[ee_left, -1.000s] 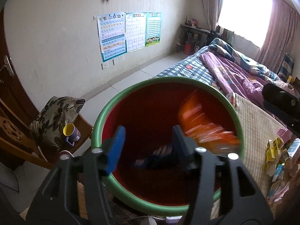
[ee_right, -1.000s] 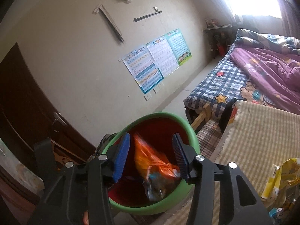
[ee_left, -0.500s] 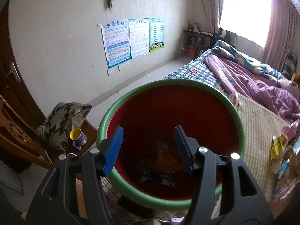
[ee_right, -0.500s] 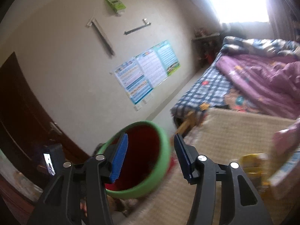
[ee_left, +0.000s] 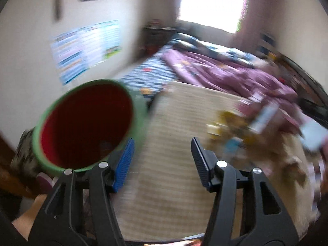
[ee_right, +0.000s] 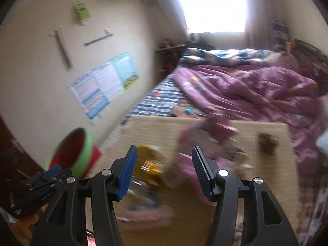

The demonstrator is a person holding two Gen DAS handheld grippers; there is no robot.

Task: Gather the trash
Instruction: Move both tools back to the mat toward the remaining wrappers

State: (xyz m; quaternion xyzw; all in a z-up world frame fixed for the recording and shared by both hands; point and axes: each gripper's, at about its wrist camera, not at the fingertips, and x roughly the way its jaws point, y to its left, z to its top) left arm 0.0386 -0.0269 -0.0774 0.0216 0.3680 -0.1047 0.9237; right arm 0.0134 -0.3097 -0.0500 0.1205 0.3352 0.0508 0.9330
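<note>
Bedroom, straw mat (ee_left: 174,127) spread at the bed's foot. Left gripper (ee_left: 162,160): jaws apart, nothing held, over the mat. Right gripper (ee_right: 164,164): jaws apart, empty, above blurred yellow and pink wrappers (ee_right: 151,164) lying on the mat. Bin (ee_left: 86,123), green rim, red inside: at the mat's left edge. Beyond: purple quilt (ee_right: 246,90), wall posters (ee_right: 102,88), bright window (ee_right: 213,4).

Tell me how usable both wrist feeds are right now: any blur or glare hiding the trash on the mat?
Left wrist: heavy motion smear; wrappers are streaks, the green bin soft-edged, only the open left gripper sharp. Right wrist: milder blur; yellow wrapper and pink packaging smeared, right gripper crisp. The window blows out white in both.
</note>
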